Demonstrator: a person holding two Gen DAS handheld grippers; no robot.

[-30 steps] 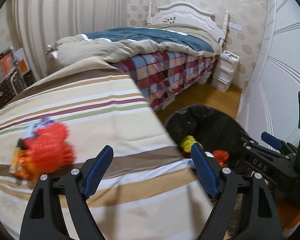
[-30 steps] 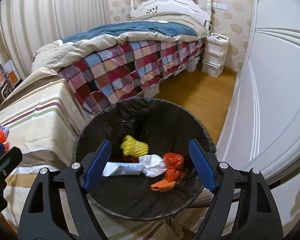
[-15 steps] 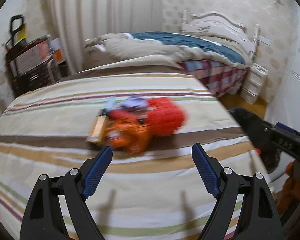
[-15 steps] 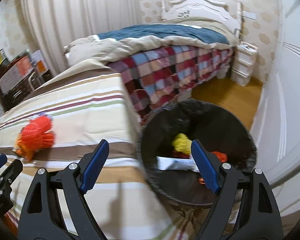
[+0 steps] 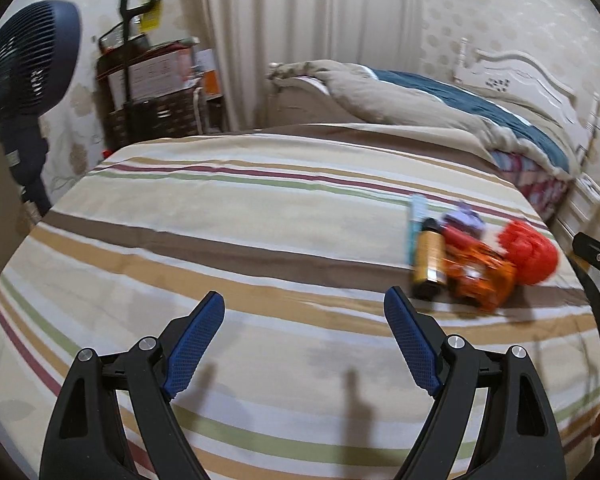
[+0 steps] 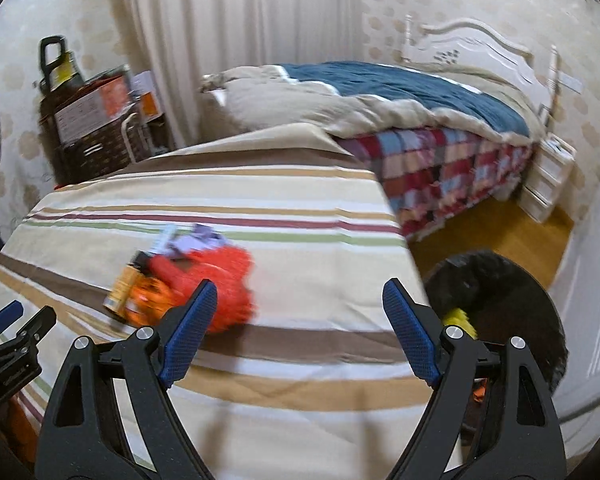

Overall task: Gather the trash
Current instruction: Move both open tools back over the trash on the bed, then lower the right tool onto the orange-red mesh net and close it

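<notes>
The trash (image 5: 480,252) lies in a small heap on the striped cover (image 5: 228,240), toward its right side in the left wrist view and left of centre in the right wrist view (image 6: 188,280). In the heap: a red crumpled bag (image 5: 530,250) at the right end, an orange wrapper (image 5: 482,274) just beside it, a yellow-brown can (image 5: 430,258) with a dark cap lying on its side, a pale blue tube (image 5: 416,220) on the far left edge, and something purple (image 5: 462,220) at the far side. The pieces touch or overlap; blur hides finer detail.

The left gripper (image 5: 304,344) hangs over the near part of the cover, its blue pads spread wide with nothing between them, left of and nearer than the heap. The right gripper (image 6: 300,332) is likewise spread wide and empty; its left pad overlaps the red bag in that view, but contact cannot be told.

The black bin (image 6: 512,304) stands on the wood floor (image 6: 496,232) just right of the cover's corner, with a yellow scrap (image 6: 460,316) inside. Beyond is a bed (image 6: 400,92) with a blue and beige quilt and a white headboard (image 6: 472,44). At far left stand a dark fan (image 5: 24,64) and a wicker basket (image 5: 156,116).
</notes>
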